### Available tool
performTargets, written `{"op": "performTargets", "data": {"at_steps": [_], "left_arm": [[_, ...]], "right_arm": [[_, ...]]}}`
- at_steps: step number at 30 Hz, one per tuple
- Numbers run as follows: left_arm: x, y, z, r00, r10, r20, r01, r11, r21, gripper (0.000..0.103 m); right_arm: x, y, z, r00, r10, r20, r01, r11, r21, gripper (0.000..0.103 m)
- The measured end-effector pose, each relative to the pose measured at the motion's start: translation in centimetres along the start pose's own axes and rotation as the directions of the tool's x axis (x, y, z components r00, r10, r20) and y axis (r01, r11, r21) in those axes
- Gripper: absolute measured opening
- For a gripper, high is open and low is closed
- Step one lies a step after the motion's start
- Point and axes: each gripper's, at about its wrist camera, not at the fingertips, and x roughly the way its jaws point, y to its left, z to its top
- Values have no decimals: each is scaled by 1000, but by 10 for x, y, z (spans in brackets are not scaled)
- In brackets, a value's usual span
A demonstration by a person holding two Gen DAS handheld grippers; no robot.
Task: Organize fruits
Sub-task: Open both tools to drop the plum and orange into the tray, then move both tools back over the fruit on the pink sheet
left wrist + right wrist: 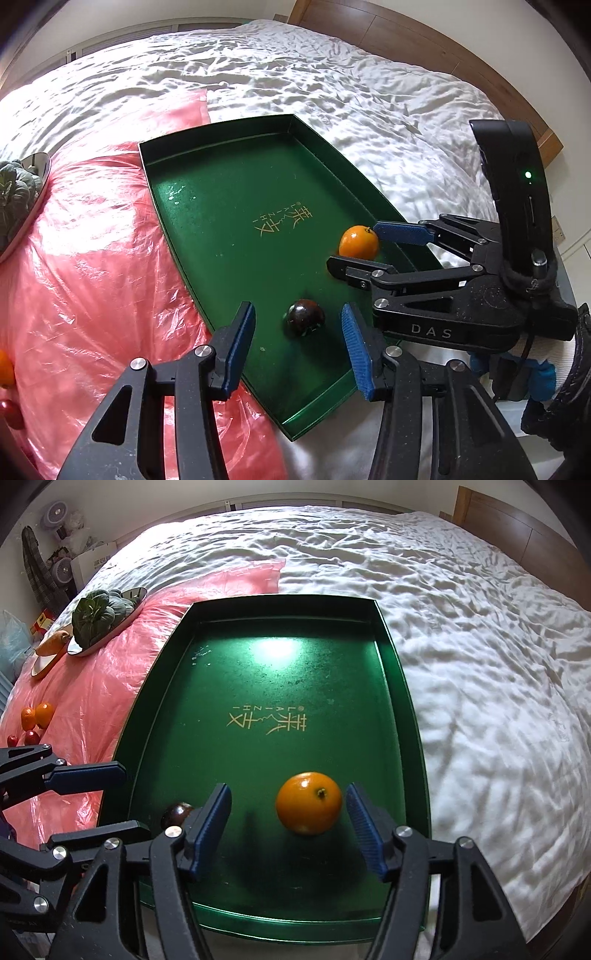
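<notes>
While your right tool (288, 827) stands open over the near end of the green tray (402, 686) on the bed, the orange (308, 803) lies dead ahead between its blue pads, untouched. Your left tool (299, 350), also open, frames the dark plum (304, 317) just ahead. More fruit (37, 714) waits well off to the left on the pink plastic sheet (92, 701).

Orange (308, 802): round, glossy, stem end up, sits on green tray (280, 672) floor nr the near right corner. Dark red-brown fruit (304, 316): small, shiny, on tray floor too, nr orange but apart.
</notes>
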Motion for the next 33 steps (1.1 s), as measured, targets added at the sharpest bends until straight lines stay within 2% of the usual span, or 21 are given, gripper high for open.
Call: {"op": "performTargets", "data": {"at_steps": [6,11,21,22,24,30,33], "left_arm": [[-38,5,-8,995,42,95,-40,999,-17,44],[-62,22,-19,991,64,121,-56,996,-66,43],[-95,46,-57,988,119,103,-109,989,-100,44],[-96,47,-60,989,117,94,-108,989,-102,44],[-100,50,-67,988,129,83,-119,987,-109,55],[-115,62,-86,988,141,66,-131,981,-140,55],[-126,70,-99,983,172,63,-160,974,-159,55]], "right_arm": [[-23,6,5,998,-12,54,11,1000,9,99],[-45,25,11,994,8,110,-7,1000,-9,99],[-67,74,10,985,109,134,-104,994,-43,99],[-68,79,10,984,116,132,-110,993,-49,99],[-71,90,9,983,129,131,-122,991,-63,99],[-77,119,4,980,165,115,-154,983,-98,99],[-77,131,0,979,177,103,-166,980,-109,99]]}}
